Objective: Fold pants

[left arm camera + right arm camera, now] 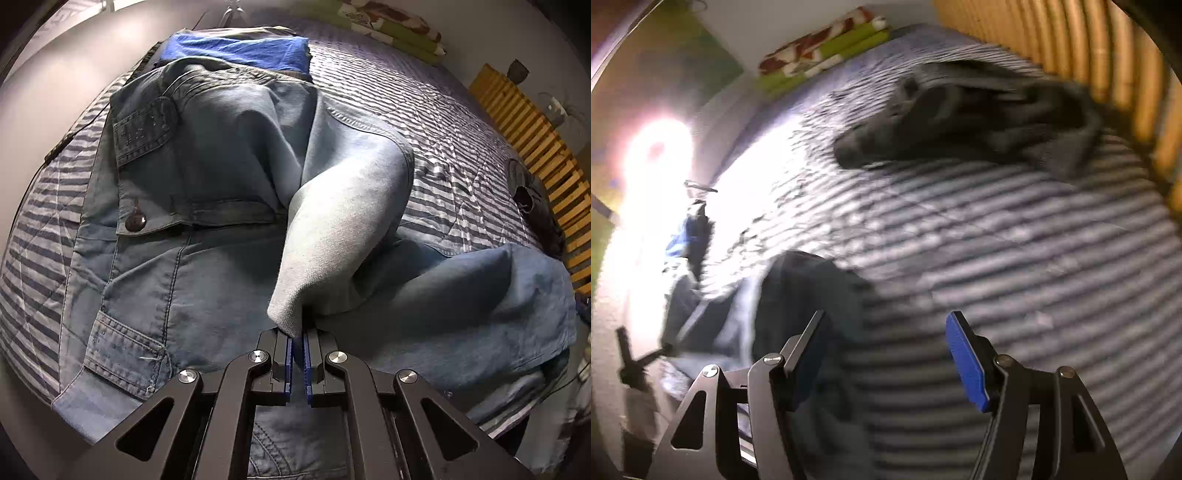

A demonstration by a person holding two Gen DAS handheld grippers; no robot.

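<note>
Clearly the denim cargo pants (192,229) lie spread on the striped bedspread (436,122), waist toward the far end, and one leg has been drawn up into a pale ridge (its lighter inside showing). The left tool (297,341) is clamped on the tip of that fold (291,317), lifting the cloth so it can be carried over the rest of the garment. The right tool (886,354) stands well open with nothing between its pads; a dark part of the pants (809,295) lies under its left finger, though blur hides any contact. A folded blue garment (243,51) sits beyond the waistband, and a dark grey garment (967,114) lies by the slatted wooden bed end (1071,44), well clear.
</note>
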